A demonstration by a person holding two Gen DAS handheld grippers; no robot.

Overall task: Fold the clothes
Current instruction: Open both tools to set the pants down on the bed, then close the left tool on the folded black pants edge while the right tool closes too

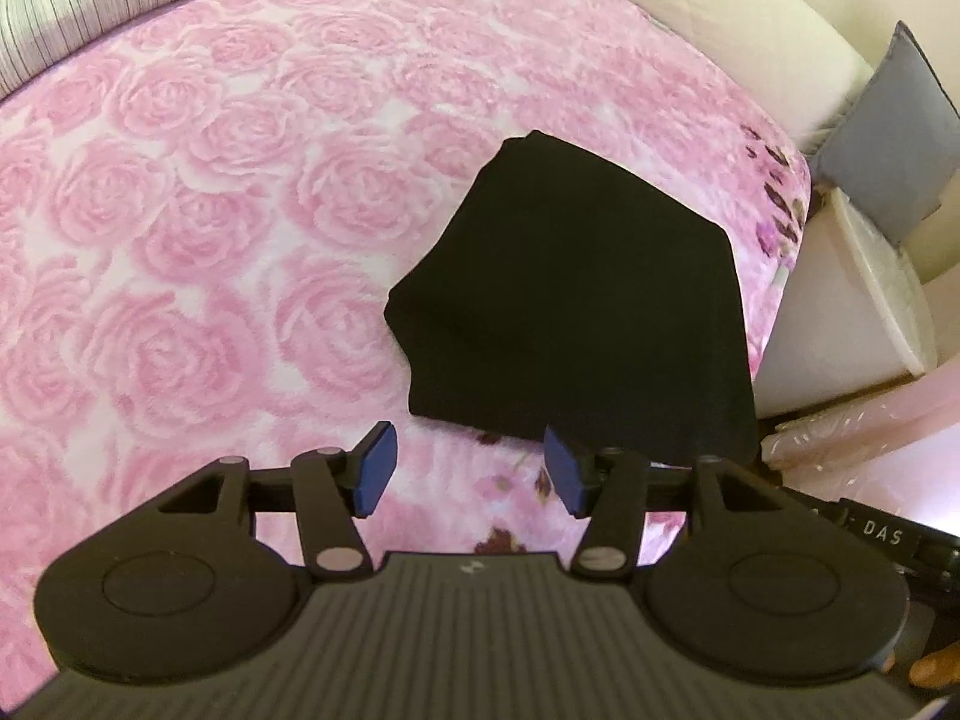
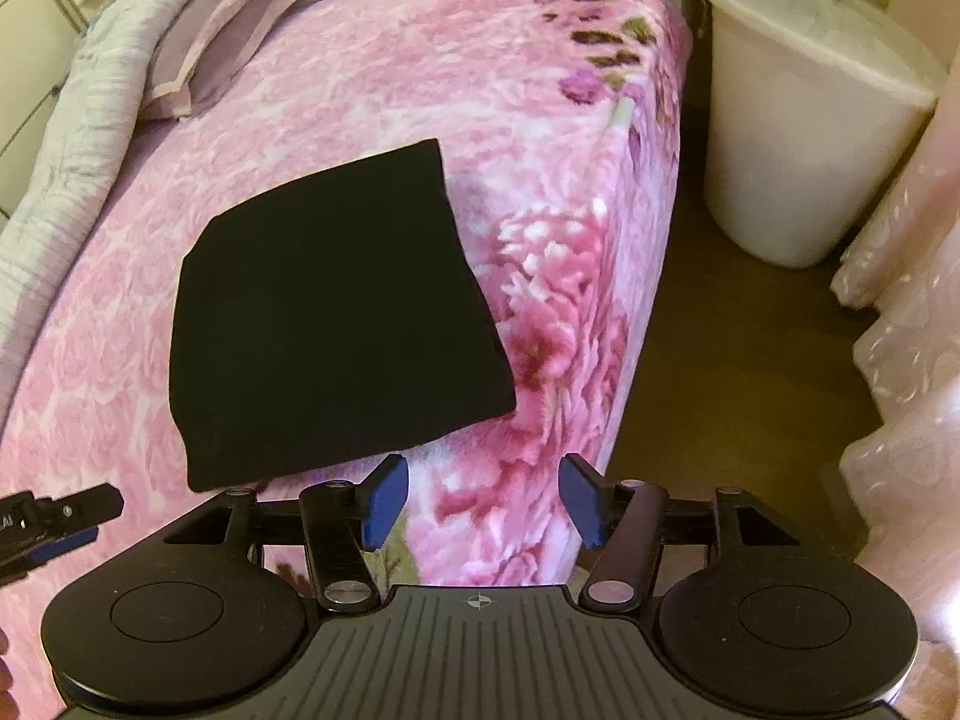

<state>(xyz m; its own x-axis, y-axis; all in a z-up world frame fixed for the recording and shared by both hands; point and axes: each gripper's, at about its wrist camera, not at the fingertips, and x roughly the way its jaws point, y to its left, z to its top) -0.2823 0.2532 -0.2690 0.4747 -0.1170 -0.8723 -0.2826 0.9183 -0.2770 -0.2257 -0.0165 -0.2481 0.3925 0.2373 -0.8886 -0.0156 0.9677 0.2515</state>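
So you've got the black garment (image 1: 570, 294) folded up into a compact, roughly square bundle, lying flat on the pink rose blanket (image 1: 210, 210), near the bed's corner by the white bin (image 2: 804, 120). In your right wrist view the bundle sits left of center, with its nearest edge just beyond the fingertips.

Your left gripper (image 1: 471, 471) has its jaws spread wide with nothing between the blue pads (image 1: 378, 468), just blanket showing through the gap. It hovers just short of the garment's near edge, and the right-hand pad overlaps that edge in the view, though I can't tell if it's actually touching.

Your right gripper (image 2: 483, 501) is the same deal: jaws wide apart, holding nothing, hanging over the blanket's draped edge beside the garment's near right corner. The left tool pokes into that view at the left edge.

There's a striped grey quilt (image 2: 78, 138) and a mauve pillow (image 2: 228, 36) up at the far end of the bed.
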